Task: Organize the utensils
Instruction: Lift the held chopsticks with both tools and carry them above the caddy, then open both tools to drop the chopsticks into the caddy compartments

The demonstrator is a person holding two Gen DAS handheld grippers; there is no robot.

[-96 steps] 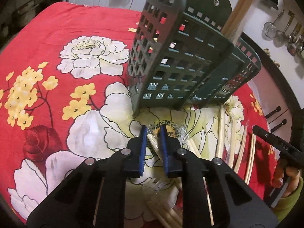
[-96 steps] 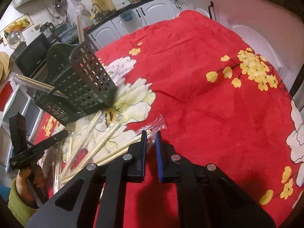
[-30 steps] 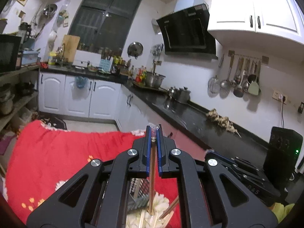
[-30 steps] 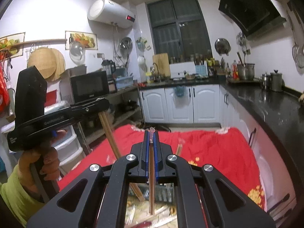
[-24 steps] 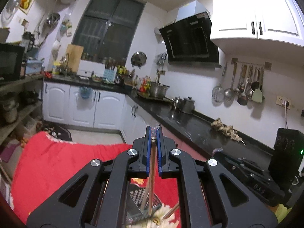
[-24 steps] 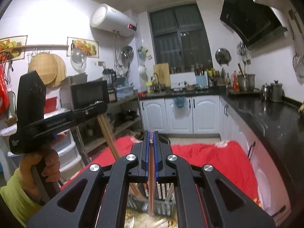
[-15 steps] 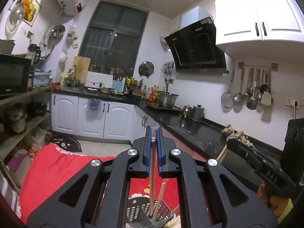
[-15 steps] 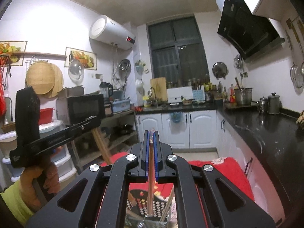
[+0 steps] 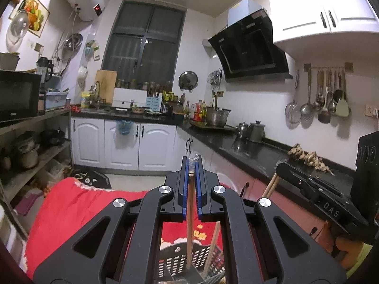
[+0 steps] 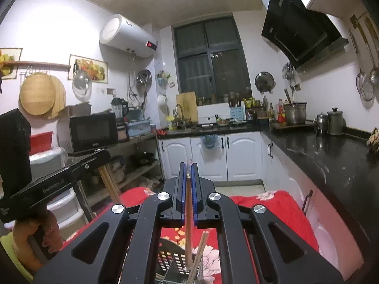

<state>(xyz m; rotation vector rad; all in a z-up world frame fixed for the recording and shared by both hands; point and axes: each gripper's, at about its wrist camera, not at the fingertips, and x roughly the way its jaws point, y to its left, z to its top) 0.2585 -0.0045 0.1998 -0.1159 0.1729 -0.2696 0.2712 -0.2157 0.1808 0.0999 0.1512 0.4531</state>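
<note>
A: Where are the chopsticks?

B: Each closed gripper, left gripper and right gripper, clamps one chopstick hanging over the dark basket, bottom centre.

A: Risk?

B: Released off-centre, it may miss onto the red tabletop.

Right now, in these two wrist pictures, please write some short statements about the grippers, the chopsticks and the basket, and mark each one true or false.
1. The left gripper is shut on a wooden chopstick. True.
2. The right gripper is open and holds nothing. False: it is shut on a chopstick that hangs down between its fingers.
3. Both held chopsticks point down toward the dark slotted basket. True.
4. The basket holds no chopsticks yet. False: other chopsticks already lean inside it.
5. The tablecloth under the basket is plain blue. False: it is red with flowers.
</note>
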